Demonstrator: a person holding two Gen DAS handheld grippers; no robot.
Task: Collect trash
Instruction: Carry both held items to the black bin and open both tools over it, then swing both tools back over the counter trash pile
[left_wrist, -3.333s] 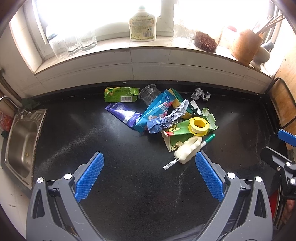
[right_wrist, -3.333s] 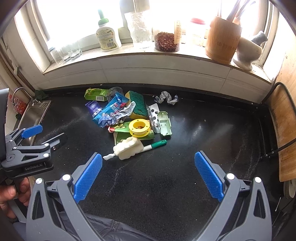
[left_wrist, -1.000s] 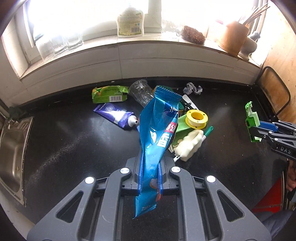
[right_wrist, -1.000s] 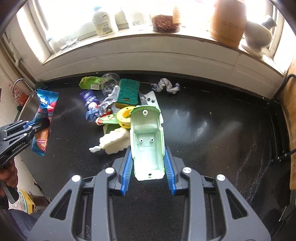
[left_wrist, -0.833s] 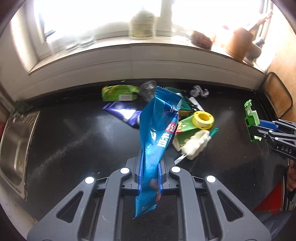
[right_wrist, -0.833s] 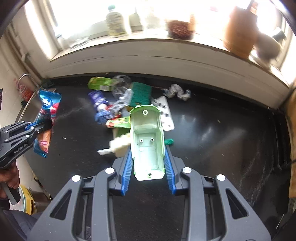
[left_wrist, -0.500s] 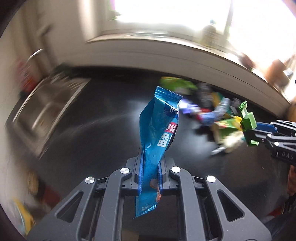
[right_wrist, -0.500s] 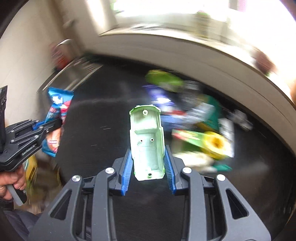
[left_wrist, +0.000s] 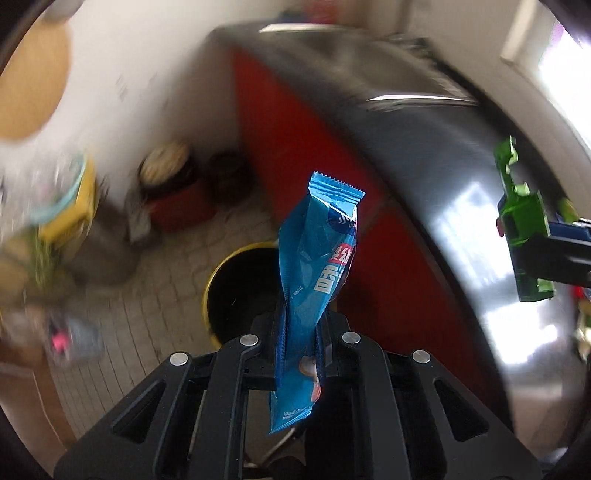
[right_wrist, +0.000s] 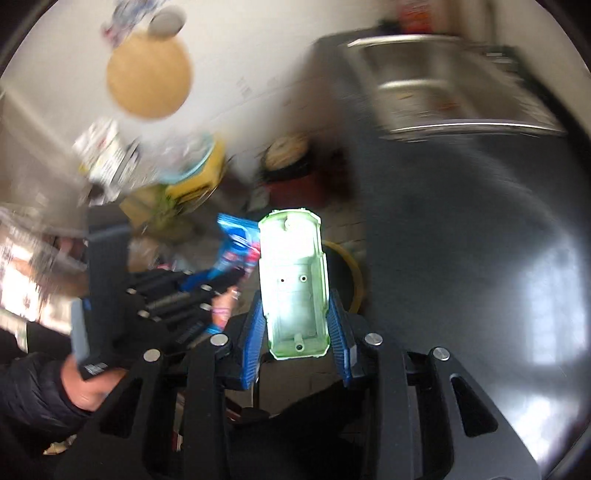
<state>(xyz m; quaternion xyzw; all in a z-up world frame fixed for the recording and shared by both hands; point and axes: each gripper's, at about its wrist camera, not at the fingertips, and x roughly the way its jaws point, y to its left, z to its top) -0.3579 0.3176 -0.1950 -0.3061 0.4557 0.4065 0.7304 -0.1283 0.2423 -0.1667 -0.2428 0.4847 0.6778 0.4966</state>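
My left gripper (left_wrist: 298, 328) is shut on a blue snack wrapper (left_wrist: 317, 258), which stands upright between the pads. It hangs over a yellow-rimmed black bin (left_wrist: 240, 291) on the tiled floor. My right gripper (right_wrist: 295, 325) is shut on a pale green plastic shell (right_wrist: 293, 280); the bin's yellow rim (right_wrist: 352, 273) shows just behind it. The right gripper with the green piece (left_wrist: 524, 229) shows at the right of the left wrist view. The left gripper and wrapper (right_wrist: 236, 251) show left of the green shell in the right wrist view.
A red cabinet front (left_wrist: 295, 140) and the black counter edge (left_wrist: 424, 155) run to the right of the bin. The steel sink (right_wrist: 450, 92) lies at the counter's far end. Blurred clutter, a yellow box (left_wrist: 70, 206) and a red pot (left_wrist: 177, 206) stand on the floor to the left.
Both grippers have swung left off the counter and now point down at the floor bin. Each still holds its item. The trash pile has left both views.
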